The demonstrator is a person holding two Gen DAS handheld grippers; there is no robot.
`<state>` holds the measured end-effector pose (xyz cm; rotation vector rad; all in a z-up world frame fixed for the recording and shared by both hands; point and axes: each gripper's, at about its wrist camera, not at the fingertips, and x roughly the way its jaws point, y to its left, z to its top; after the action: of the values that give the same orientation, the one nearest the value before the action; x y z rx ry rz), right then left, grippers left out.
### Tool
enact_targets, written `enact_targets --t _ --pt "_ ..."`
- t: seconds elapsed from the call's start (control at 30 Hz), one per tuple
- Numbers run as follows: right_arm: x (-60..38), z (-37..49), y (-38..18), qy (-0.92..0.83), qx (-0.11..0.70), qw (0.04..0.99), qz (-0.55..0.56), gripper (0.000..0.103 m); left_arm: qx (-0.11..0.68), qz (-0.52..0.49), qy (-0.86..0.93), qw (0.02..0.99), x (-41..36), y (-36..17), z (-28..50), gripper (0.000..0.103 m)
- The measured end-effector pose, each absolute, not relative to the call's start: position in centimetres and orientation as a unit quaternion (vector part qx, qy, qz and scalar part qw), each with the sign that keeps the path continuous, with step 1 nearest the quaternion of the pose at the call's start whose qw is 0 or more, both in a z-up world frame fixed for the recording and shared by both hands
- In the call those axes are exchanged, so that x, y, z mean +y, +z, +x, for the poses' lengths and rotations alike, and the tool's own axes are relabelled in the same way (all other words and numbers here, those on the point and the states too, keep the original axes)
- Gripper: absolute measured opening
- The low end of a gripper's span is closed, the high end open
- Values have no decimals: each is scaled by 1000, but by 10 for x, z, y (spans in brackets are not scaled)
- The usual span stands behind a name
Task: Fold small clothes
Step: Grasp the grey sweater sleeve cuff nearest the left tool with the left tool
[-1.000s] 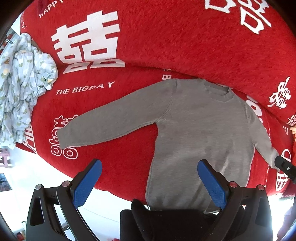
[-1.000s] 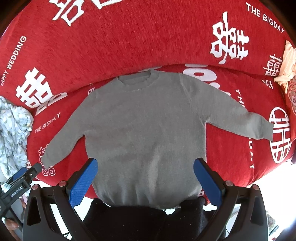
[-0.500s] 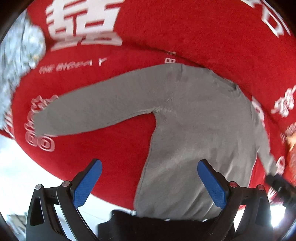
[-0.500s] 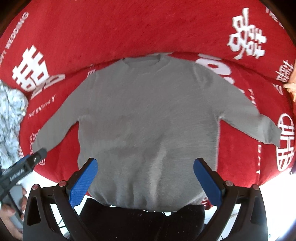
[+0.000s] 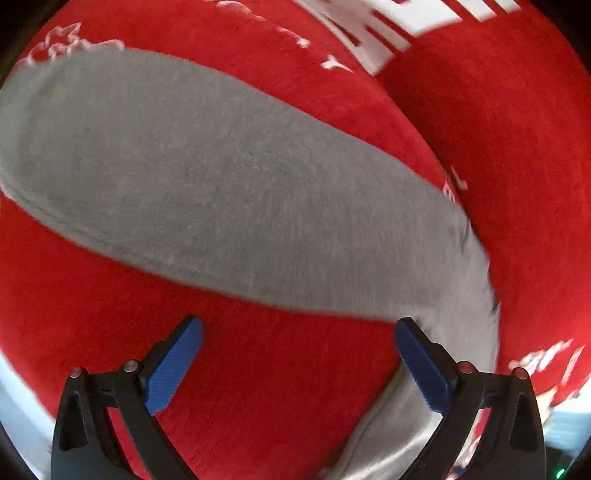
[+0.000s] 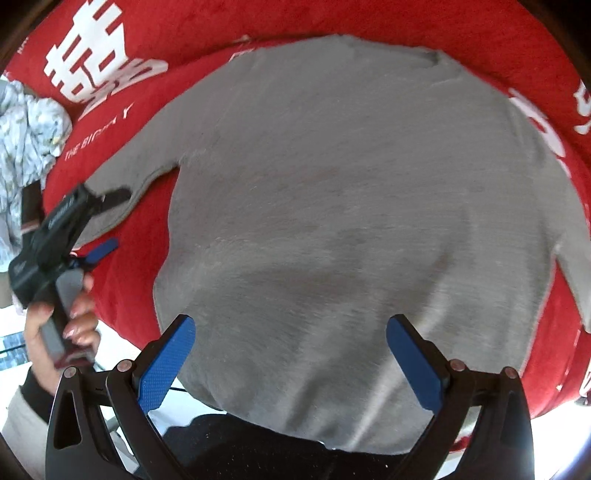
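Observation:
A small grey sweater [image 6: 332, 206] lies spread flat, front up, on a red blanket [image 6: 369, 22] with white lettering. My right gripper [image 6: 290, 350] hovers open over the lower body of the sweater, with nothing between its blue pads. In the left wrist view, the sweater's left sleeve [image 5: 221, 177] fills the picture, close and blurred. My left gripper [image 5: 299, 347] is open, its tips just short of the sleeve's near edge. The right wrist view shows the left gripper [image 6: 110, 221], held by a hand [image 6: 62, 321], at the sleeve's cuff end.
A crumpled pale patterned cloth [image 6: 22, 140] lies at the far left of the blanket. The blanket's front edge [image 6: 122, 325] drops off to a bright floor below both grippers. Red blanket [image 5: 517, 184] stretches beyond the sleeve.
My left gripper has swung left and dropped close onto the left sleeve. My right gripper has moved lower and nearer over the sweater's body. Both stay open.

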<state>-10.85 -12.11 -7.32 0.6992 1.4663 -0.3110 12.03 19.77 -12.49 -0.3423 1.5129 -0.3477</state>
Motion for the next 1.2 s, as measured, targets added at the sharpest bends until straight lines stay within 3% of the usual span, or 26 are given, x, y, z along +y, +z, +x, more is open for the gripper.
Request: enact_targets --t 0.33,0.5,0.6,0.77,0.87,1.0,1.2 --pt "-113 -84 -83 -119 644 683 324 103 611 -231 -86 752 248 -105 169 103" --pt "-117 -81 -90 -121 645 679 328 103 589 -180 -21 787 294 -91 186 102" --pt "-119 -81 -93 -124 646 677 330 103 604 -179 1 777 311 -100 187 82" --pt "-122 -81 -88 -128 643 679 330 103 590 -150 7 793 320 -77 159 82" --pt "-122 -83 -86 -128 645 678 330 103 595 -184 5 782 337 -81 150 98" --pt "-119 -79 -89 -125 649 674 328 103 622 -211 12 754 348 -104 137 98" --pt "-105 -71 -87 -110 656 679 311 103 593 -240 -8 769 328 -95 153 99"
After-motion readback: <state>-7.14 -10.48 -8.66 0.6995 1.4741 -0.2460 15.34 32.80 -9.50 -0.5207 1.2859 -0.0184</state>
